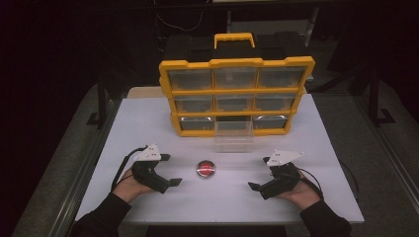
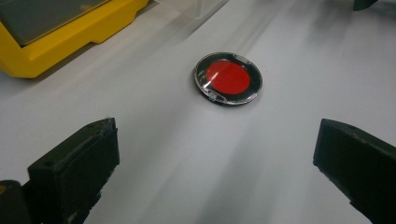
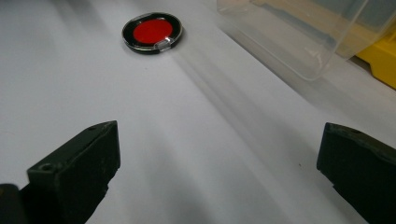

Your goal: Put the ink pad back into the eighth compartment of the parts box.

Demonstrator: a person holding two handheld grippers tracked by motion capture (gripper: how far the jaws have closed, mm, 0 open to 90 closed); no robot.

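Note:
A small round compact with a red centre and a black rim (image 1: 205, 168) lies flat on the white table (image 1: 148, 123), midway between my two grippers. It lies ahead of the left jaws (image 2: 228, 78) and far off to the upper left in the right gripper view (image 3: 152, 32). My left gripper (image 1: 168, 170) rests on the table to its left, jaws wide apart and empty (image 2: 215, 168). My right gripper (image 1: 261, 174) rests to its right, also open with nothing between the jaws (image 3: 219, 172).
A yellow organiser (image 1: 236, 95) with clear drawers stands upright at the back of the table. Its bottom middle drawer (image 1: 234, 134) is pulled out onto the table, clear and empty (image 3: 299, 32). Dark floor surrounds the table.

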